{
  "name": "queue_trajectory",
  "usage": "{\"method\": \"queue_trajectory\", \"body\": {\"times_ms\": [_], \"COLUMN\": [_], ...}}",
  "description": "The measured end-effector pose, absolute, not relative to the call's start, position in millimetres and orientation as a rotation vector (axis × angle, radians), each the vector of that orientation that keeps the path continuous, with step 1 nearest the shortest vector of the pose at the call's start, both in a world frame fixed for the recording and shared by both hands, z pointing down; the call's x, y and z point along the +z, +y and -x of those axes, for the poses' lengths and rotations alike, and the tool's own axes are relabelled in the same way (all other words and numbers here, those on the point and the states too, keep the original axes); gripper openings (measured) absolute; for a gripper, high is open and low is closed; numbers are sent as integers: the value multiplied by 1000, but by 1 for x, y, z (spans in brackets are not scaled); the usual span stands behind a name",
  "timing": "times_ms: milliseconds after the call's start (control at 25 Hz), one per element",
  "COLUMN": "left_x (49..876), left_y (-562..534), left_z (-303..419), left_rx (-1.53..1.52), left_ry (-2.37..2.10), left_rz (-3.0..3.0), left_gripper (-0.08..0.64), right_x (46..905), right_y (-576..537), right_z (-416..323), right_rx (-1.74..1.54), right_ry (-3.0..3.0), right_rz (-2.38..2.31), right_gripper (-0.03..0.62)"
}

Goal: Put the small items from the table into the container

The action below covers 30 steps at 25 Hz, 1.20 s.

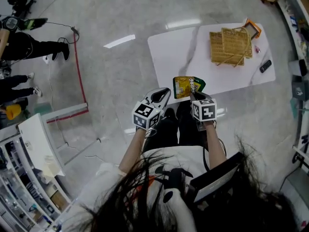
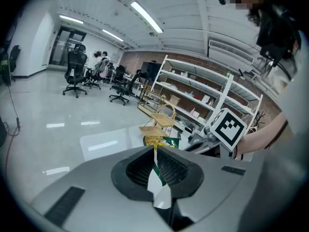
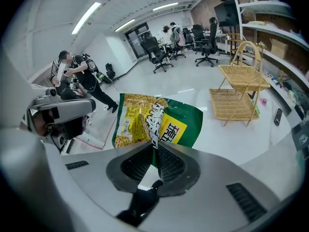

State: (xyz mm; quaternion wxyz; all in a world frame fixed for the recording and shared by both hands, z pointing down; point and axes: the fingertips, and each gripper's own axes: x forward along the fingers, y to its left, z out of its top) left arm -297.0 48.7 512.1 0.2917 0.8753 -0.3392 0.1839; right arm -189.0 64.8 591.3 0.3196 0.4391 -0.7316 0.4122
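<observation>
A yellow and green snack bag was held up in the air by both grippers. It was out in front of the near edge of the white tabletop, well apart from the woven basket at the far right end.

In the head view, the left gripper and the right gripper were seen side by side from above, with the bag between their tips. A small dark thing was seen lying on the tabletop near the basket. From up there the basket looked like two flat woven trays, and it could not be seen how tightly the bag was held.

That was shown in the two gripper views. In the left gripper view, the jaws were squeezed together on a thin edge of the bag, and only a little of the bag was seen past them. The right gripper's marker cube was close by on the right. Long shelves and office chairs were seen behind.

In the right gripper view, the jaws were almost closed, pinching the bag at its middle seam. The whole front of the bag was spread out above them, with its yellow side and green side. Here the basket was shown as a stand with two trays and a tall handle. People were seen standing far off on the shiny floor.
</observation>
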Motion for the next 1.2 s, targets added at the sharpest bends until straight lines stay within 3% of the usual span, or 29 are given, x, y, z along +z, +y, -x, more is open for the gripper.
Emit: {"method": "queue_trajectory", "body": {"times_ms": [1200], "left_x": [432], "left_y": [90], "left_z": [233], "left_rx": [387], "left_ry": [-523], "left_rz": [-2569], "left_gripper": [11], "right_x": [492], "right_y": [133], "right_z": [125], "right_rx": [1059], "right_ry": [-1820], "right_rz": [-1527], "right_gripper": [43]}}
